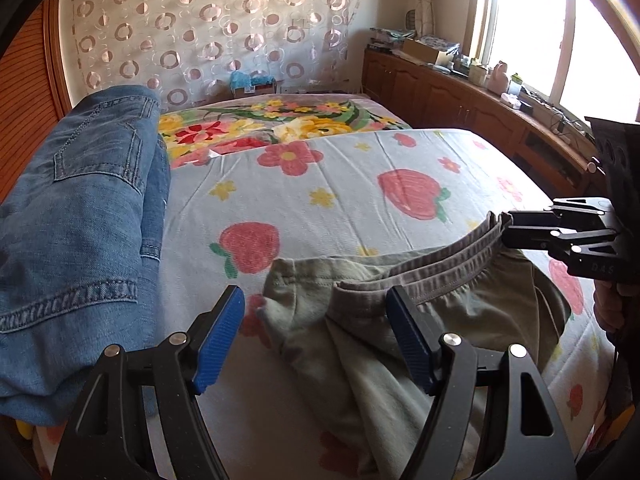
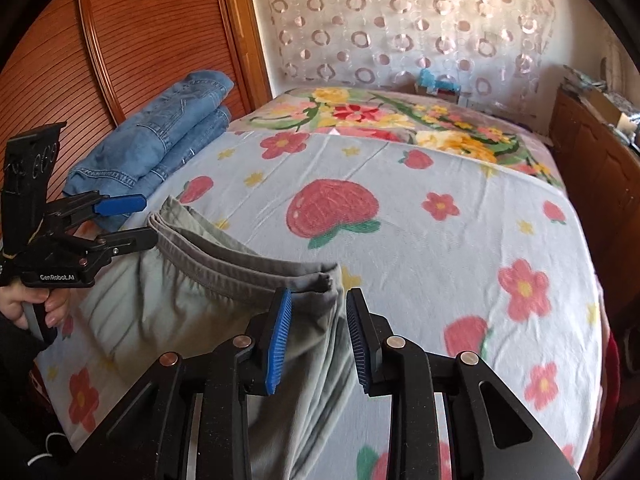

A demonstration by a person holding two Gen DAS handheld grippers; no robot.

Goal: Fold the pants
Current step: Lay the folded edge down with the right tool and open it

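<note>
Pants (image 2: 192, 300) waistband: left gripper (image 2: 138, 220) open, visible only right-wrist.

L gripper (image 1: 316, 332) hangs low w/ blue-padded jaws spread wide (one pad either side of cloth); R gripper (image 2: 318, 336) held level alongside, jaws parted less. A bare hand (image 2: 28, 306) grips L handle.

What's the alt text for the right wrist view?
The right gripper, fingers parted, hangs over one end of the waistband of olive-grey pants lying on a strawberry-print bedsheet. The left gripper, fingers open, sits at the waistband's other end, and folded jeans lie behind it.
</note>
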